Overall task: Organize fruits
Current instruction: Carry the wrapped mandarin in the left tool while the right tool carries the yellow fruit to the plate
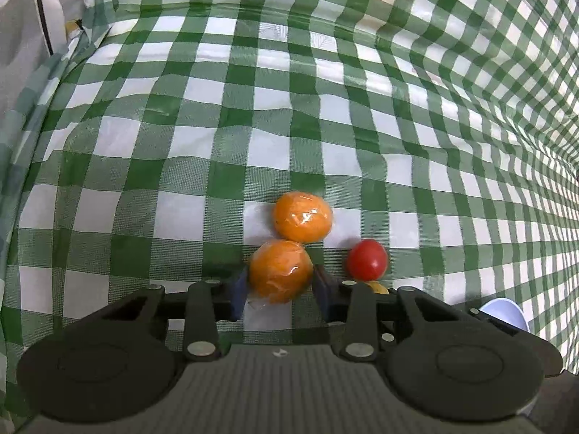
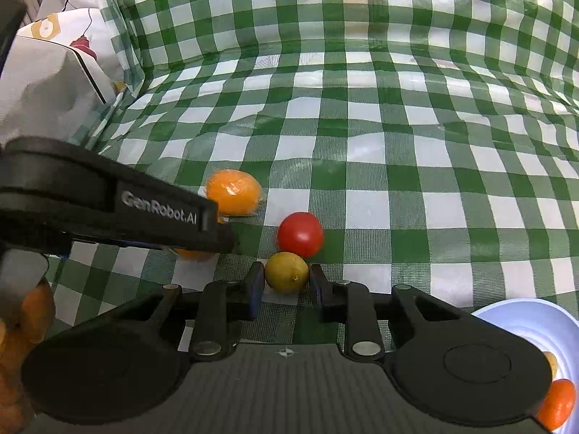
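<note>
In the left wrist view my left gripper (image 1: pixel 280 284) is shut on a plastic-wrapped orange (image 1: pixel 280 275) resting on the checked cloth. A second wrapped orange (image 1: pixel 302 216) lies just beyond it, touching it. A red tomato (image 1: pixel 367 258) sits to the right. In the right wrist view my right gripper (image 2: pixel 286 282) has its blue pads against both sides of a yellow lemon (image 2: pixel 286 272). The tomato (image 2: pixel 300 234) touches the lemon's far side. The far orange (image 2: pixel 234 191) lies at the left, behind my left gripper's black body (image 2: pixel 108 206), which hides most of the held orange.
A white bowl (image 2: pixel 524 322) at the lower right holds an orange fruit (image 2: pixel 559 407) and a yellowish one; its rim also shows in the left wrist view (image 1: pixel 506 313). Green checked cloth (image 1: pixel 253 115) covers table and back wall. A white box (image 2: pixel 47 83) stands far left.
</note>
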The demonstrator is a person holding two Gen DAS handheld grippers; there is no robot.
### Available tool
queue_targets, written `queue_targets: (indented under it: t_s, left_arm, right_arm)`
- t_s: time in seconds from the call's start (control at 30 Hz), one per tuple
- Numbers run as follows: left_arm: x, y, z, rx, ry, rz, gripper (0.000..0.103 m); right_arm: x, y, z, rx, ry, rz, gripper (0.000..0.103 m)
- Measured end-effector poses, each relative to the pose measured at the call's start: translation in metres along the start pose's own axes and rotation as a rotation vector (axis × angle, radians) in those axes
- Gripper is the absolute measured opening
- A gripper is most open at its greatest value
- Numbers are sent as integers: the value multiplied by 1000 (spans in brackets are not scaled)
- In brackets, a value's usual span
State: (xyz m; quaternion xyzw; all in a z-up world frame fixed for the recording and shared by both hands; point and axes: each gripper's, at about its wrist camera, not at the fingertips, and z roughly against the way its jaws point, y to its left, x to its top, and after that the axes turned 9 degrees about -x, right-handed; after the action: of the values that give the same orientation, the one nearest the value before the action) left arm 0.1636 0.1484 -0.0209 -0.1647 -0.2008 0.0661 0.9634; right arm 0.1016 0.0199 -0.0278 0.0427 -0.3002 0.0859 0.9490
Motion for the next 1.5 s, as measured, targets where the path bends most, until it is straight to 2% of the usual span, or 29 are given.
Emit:
queue_targets:
  t_s: [0.33,0.6,0.87,1.27,1.5]
  left_arm:
    - [-2,-15,21,-9,-31,-56,41]
    - [-17,-23,24,23,-24,-130,41]
    - [-22,-39,26,16,-33,-192,42]
    - [-44,-79,24,64,-82,-327,42]
    - [-49,-93,21,62,-86,-384,42]
  right_arm:
    - [8,-7,36,7,-47,8,28]
    - [1,-28,65,-6,-70,42,28]
    - [-14,-53,79,-24,-56,64,28]
    - [-19,-73,95,-25,-80,59,28]
    - [-24,-84,98,-49,-75,67,28]
